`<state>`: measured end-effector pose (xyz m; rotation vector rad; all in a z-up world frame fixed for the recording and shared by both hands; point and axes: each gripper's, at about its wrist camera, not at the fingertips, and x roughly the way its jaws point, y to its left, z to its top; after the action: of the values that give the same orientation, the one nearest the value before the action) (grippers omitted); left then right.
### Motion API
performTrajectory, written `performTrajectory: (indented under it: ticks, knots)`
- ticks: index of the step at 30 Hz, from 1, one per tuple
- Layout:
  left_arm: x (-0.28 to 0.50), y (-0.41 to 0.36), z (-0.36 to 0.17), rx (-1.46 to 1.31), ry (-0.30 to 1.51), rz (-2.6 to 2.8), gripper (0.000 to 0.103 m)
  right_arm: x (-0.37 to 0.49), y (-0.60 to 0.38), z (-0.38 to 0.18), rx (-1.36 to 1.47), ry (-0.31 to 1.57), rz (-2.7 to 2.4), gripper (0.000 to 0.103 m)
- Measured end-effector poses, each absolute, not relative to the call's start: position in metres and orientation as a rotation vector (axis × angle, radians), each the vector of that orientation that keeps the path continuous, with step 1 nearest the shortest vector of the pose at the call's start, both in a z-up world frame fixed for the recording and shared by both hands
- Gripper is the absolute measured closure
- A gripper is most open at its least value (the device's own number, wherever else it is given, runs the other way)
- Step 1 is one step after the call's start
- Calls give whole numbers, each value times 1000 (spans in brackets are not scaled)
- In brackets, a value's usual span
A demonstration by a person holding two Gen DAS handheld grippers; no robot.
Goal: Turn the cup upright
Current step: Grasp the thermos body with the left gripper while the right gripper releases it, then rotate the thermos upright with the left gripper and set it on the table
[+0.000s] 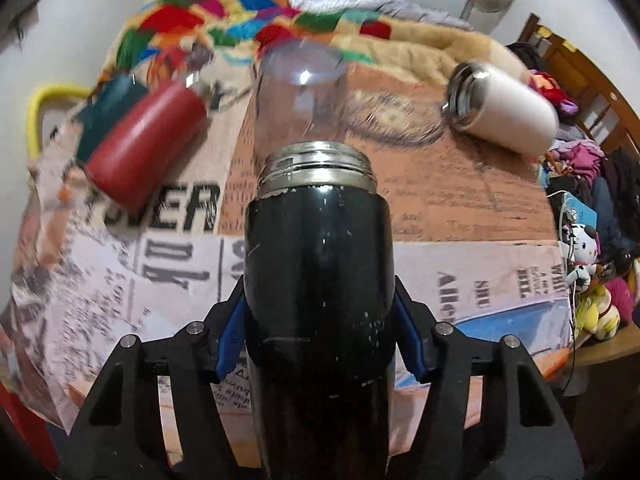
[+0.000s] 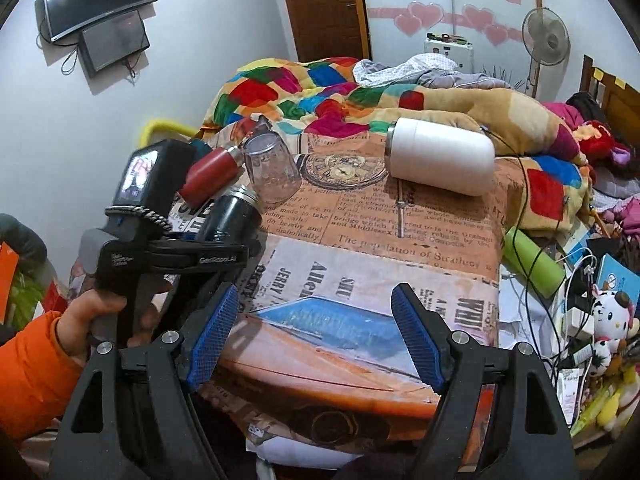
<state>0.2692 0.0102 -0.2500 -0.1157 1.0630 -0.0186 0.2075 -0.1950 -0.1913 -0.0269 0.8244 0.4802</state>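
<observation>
Jaws on the left gripper [image 1: 320,320] are clamped round the black cup [image 1: 318,280], lifted over the newspaper-print cloth [image 1: 460,200], steel mouth pointing far. Further right, the right gripper [image 2: 316,336] gapes wide, holding nothing.

Black flask [image 1: 320,300]: base cut off at the frame's bottom edge.
Red flask [image 1: 140,140]: motion-blurred, upper left.
Cloth print [image 1: 120,288]: smeared, unreadable.
</observation>
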Motion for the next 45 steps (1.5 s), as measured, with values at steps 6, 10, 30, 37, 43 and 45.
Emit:
performTrajectory:
  ticks: [6, 10, 30, 37, 43, 45]
  knots:
    - [239, 3, -199, -56, 930, -46, 40, 208, -198, -187, -18, 809, 468, 27]
    - [231, -9, -173, -13, 857, -60, 40, 209, -198, -186, -15, 804, 461, 27]
    - [274, -34, -159, 23, 780, -98, 39, 222, -208, -188, 2, 811, 418, 27]
    - [267, -38, -169, 40, 801, -107, 39, 219, -206, -186, -4, 805, 418, 27]
    - [261, -41, -171, 54, 809, -113, 39, 213, -207, -178, -5, 788, 417, 27]
    - [255, -38, -165, 56, 793, -109, 39, 211, -208, -174, -5, 779, 416, 27]
